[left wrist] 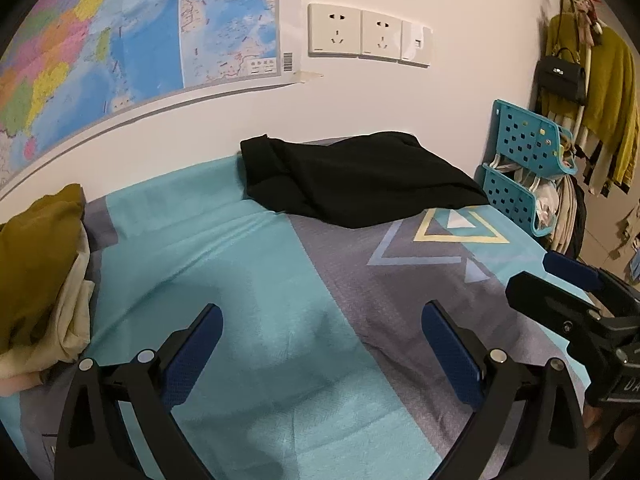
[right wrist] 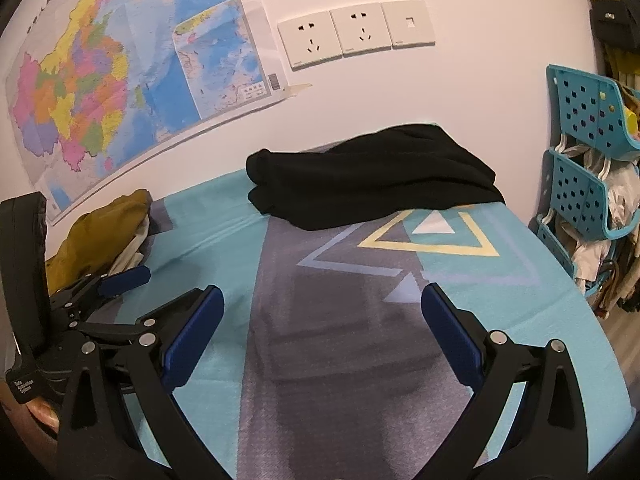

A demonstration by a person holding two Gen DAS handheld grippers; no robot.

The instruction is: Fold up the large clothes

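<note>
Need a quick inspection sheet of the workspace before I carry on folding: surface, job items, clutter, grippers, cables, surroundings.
Surface: bed sheet, teal and grey with triangle print, lying mostly flat.
Job's things: black garment folded at the far edge by the wall.
Clutter: mustard and cream clothes pile at the left edge.
Grippers: left gripper and right gripper both open, empty, above the sheet.
Cables: nothing seen.
Surroundings: wall map, wall sockets, teal baskets, hanging clothes.
</note>
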